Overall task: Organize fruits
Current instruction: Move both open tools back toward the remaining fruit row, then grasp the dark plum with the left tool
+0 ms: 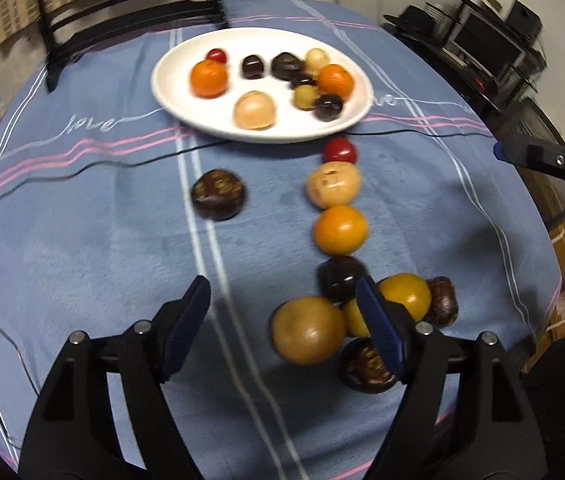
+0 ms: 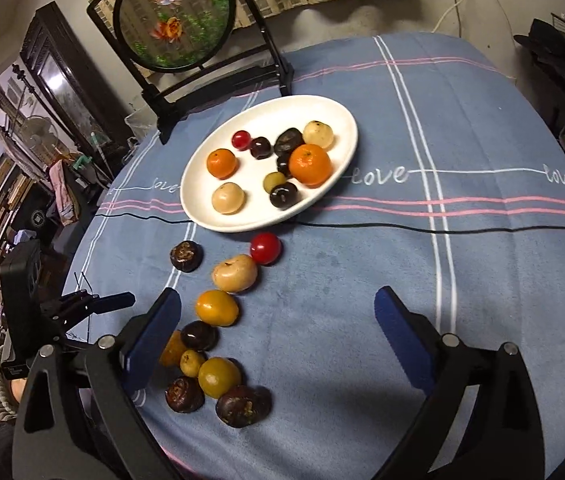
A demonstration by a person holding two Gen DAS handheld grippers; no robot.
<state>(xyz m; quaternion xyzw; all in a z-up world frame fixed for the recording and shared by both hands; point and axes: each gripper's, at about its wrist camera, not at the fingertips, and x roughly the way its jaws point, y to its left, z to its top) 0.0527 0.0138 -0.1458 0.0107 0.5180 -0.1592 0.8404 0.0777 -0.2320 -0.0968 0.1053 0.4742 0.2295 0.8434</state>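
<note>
Both tongs gape empty over loose fruit on the blue striped cloth-covered worktop (image 2: pixel 482 280).

The left tongs (image 1: pixel 282 320) stand wide apart, holding nothing; a column of round fruits (image 1: pixel 340 230) runs from 3 to 1 o'clock, toward the white oval plate (image 1: pixel 170 92) at 12. The right tongs (image 2: pixel 278 332) stand spread wider, also empty, with that same column at their 9 to 11 o'clock.

The white plate (image 2: pixel 210 216) looks like glossy glazed ceramic. Under it the blue cloth (image 2: pixel 482 280) is soft, matt and napped. Just before the plate, a red tomato (image 2: pixel 265 248) shines smooth; left of that, a dark fruit (image 2: pixel 186 256) looks rough and dull.
</note>
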